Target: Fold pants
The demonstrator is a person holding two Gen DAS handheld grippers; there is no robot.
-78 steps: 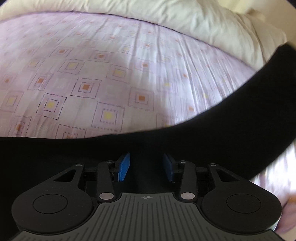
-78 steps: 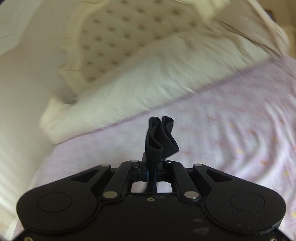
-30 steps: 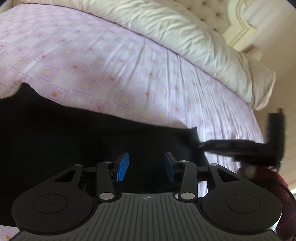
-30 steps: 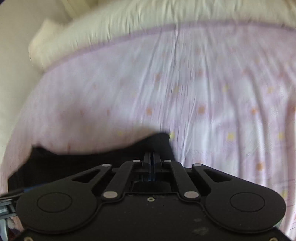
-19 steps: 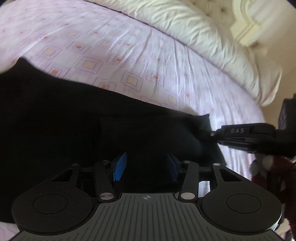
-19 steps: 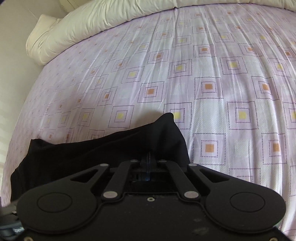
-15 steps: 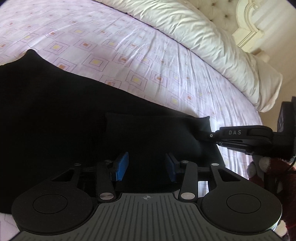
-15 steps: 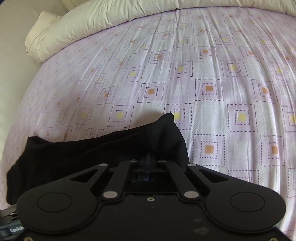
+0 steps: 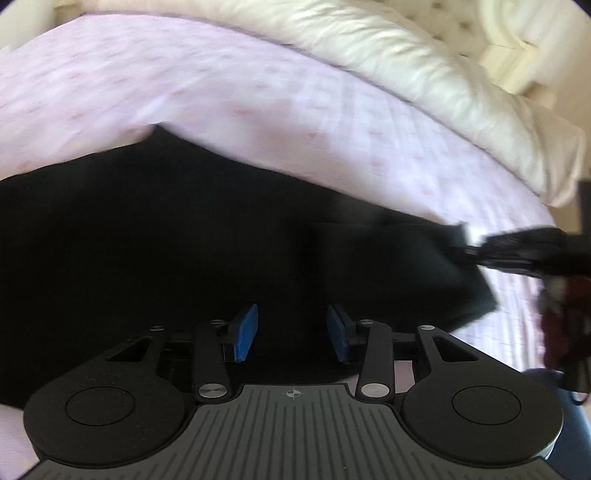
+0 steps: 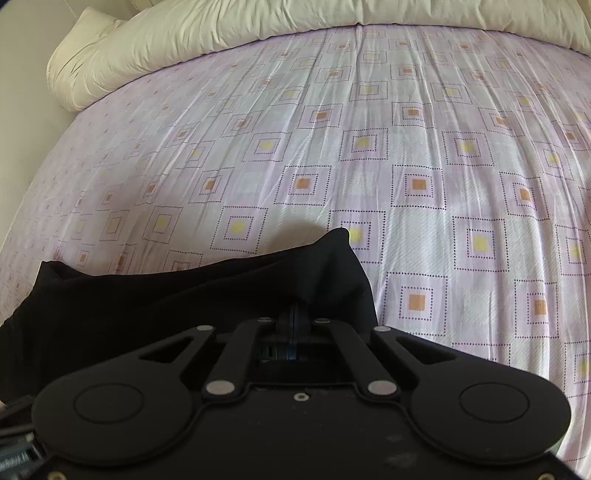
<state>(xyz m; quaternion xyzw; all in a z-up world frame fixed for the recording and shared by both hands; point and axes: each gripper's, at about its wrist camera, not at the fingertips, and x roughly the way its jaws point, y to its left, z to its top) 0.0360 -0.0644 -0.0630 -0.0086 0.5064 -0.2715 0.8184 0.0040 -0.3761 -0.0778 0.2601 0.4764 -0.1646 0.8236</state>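
The black pants (image 10: 177, 295) lie spread on the bed (image 10: 406, 155), on its lilac sheet printed with squares, with a cream duvet (image 10: 221, 33) bunched along the far edge. The right gripper (image 10: 293, 314) is clamped on a corner of the cloth, its jaws pressed together with fabric humped up in front of them, and that corner looks set down on a layer of the pants beneath it. The left gripper (image 9: 291, 328) hangs over the dark fabric with its 2 blue pads (image 9: 243, 328) apart and nothing between them; the left view is blurred, so how close it is to the cloth cannot be told. In that view the right gripper (image 9: 476, 251) shows at the far right, pinching the same corner. The step in hand seems to be laying 1 end of the pants over the rest and squaring it. To do it well, the held corner should be lined up with the edge under it before the jaws let go, kept low so the cloth does not spring back. The free gripper could press the fabric flat near the crease, or take the other corner so both edges land together. Thin dark cloth hides creases, so a slow release is safer.
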